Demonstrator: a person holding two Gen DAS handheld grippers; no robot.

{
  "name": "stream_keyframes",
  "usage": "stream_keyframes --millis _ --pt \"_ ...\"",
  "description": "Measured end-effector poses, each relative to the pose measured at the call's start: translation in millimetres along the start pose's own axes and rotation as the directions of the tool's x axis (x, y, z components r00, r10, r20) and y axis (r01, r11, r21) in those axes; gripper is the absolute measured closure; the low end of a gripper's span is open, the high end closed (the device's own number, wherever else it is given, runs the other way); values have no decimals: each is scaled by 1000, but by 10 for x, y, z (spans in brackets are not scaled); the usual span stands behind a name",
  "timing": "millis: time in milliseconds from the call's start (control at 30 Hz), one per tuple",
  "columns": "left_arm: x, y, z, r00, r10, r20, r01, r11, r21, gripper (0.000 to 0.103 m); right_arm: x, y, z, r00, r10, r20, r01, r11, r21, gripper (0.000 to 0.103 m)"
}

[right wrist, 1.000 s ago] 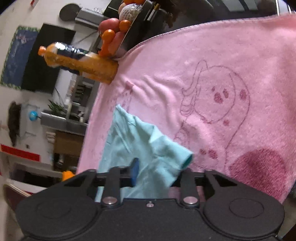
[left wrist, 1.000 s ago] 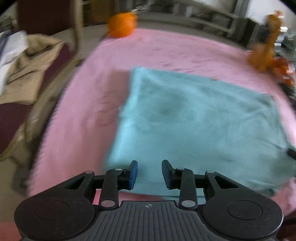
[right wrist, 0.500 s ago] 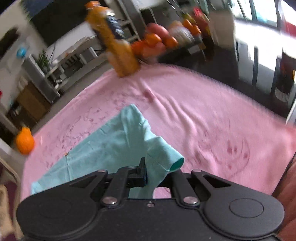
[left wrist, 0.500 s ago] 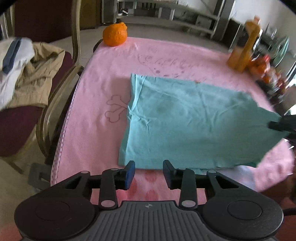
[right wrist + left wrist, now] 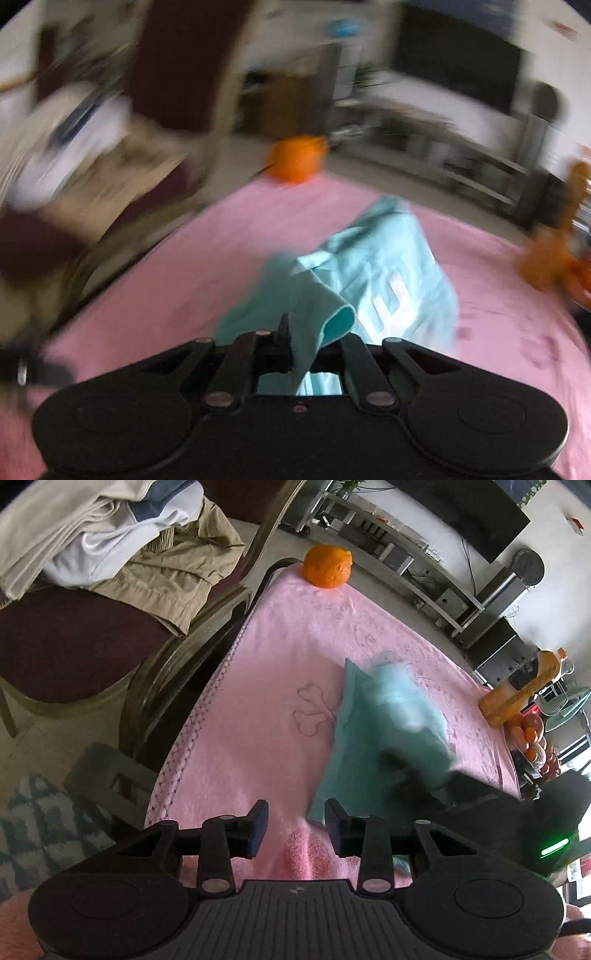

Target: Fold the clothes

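- Left wrist view: the teal garment (image 5: 354,746) lies on the pink towel (image 5: 266,686) that covers the table, on the side away from the orange (image 5: 327,565), which sits at the towel's far corner. Part of the garment is lifted off the towel and blurred.
- Same view: the left gripper (image 5: 293,825) hangs over the towel's near edge, its jaws partly apart with nothing between them. The garment's near corner lies just beside the right-hand blue pad, and I cannot tell whether they touch.
- Same view: the right gripper (image 5: 413,771) shows as a dark blur at the garment's side farthest from the orange, under the raised cloth.
- Right wrist view: the right gripper (image 5: 301,341) is clamped tight on a sleeve or hem of the garment (image 5: 391,273), whose cuff curls over beside the jaws. The rest trails down to the pink towel (image 5: 192,273), short of the orange (image 5: 297,158). White print shows on the turned-over cloth.
- Judgement: the cloth looks thin, light and limp. It will sag and crease wherever it is unsupported and may slip out of a shallow pinch.
- Judgement: it is best held at a hem or corner, with the near corner a fair place for the free claw.
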State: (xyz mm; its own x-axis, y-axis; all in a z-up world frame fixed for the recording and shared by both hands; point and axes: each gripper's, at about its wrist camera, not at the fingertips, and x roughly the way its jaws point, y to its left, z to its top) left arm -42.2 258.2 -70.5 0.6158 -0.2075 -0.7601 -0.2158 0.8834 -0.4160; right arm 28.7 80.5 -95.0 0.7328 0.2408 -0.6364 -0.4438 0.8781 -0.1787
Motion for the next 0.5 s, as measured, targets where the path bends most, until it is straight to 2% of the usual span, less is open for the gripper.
stream_keyframes --millis 100,233,367,500 --pt "34 -28 5 1000 -2 -9 2 1000 16 68 196 153 -129 997 25 -71 -28 999 -42 97" --pt "39 -16 8 1000 1 -8 -1 1000 7 68 185 -34 -90 995 59 -76 -54 996 69 97" --pt "29 10 22 1000 3 4 -3 1000 -9 68 -55 -164 -6 996 85 22 -87 981 171 97" --pt "33 0 31 1000 12 10 -12 1000 -18 68 -167 -138 -4 993 108 42 -114 977 180 98"
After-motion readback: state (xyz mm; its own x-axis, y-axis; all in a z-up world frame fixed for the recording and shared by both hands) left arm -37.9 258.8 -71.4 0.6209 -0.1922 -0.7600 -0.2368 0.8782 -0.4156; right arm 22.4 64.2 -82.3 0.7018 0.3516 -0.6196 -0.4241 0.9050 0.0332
